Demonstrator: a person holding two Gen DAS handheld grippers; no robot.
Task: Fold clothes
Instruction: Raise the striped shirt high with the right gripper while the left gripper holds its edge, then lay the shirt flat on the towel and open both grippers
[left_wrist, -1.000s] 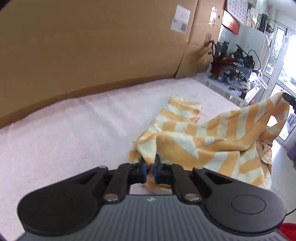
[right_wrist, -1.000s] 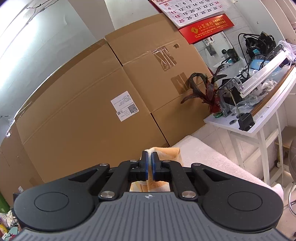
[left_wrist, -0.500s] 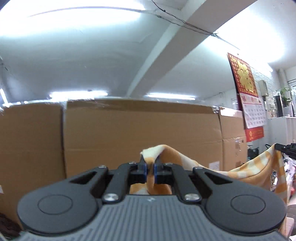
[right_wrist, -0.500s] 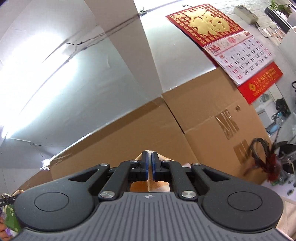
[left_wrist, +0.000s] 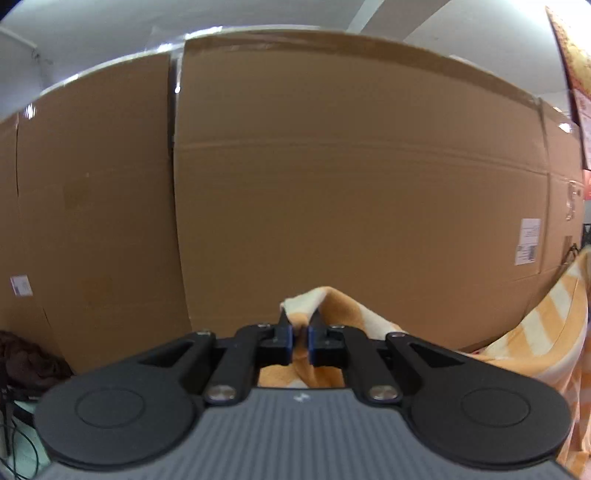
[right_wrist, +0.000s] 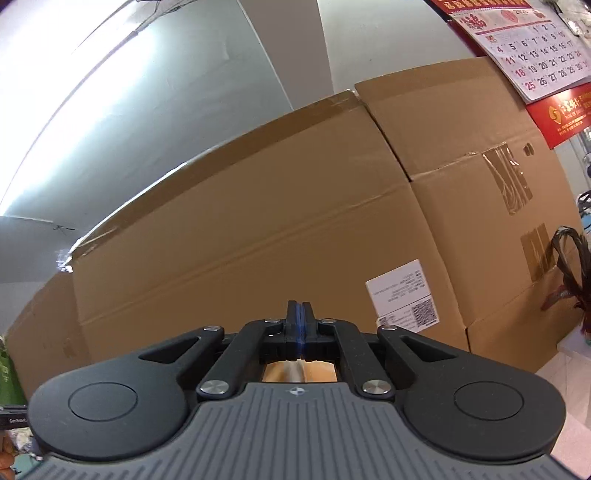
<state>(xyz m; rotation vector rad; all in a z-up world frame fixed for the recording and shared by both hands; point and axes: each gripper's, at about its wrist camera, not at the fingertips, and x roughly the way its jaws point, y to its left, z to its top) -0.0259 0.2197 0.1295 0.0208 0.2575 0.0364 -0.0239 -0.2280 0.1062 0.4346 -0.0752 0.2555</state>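
The garment (left_wrist: 369, 325) is orange with cream stripes. My left gripper (left_wrist: 301, 325) is shut on a bunched corner of it, which pokes up between the fingertips. From there the cloth sags to the right and rises again along the right edge of the left wrist view. My right gripper (right_wrist: 300, 314) points slightly upward at the boxes. Its jaws are closing, and the blue pads meet with no cloth showing between them. A patch of the garment (right_wrist: 299, 371) shows only below the fingers, through the gap in the gripper body.
Tall cardboard boxes (left_wrist: 332, 184) stand as a wall ahead of both grippers, with a white label (right_wrist: 402, 291). A wall calendar (right_wrist: 532, 55) hangs at the upper right. A dark plant (right_wrist: 569, 266) stands at the right, and dark cloth (left_wrist: 22, 362) lies at the far left.
Both grippers rose and tilted up from the white bed toward the boxes, lifting the garment. The cloth tip that stuck out above the right fingertips no longer shows.
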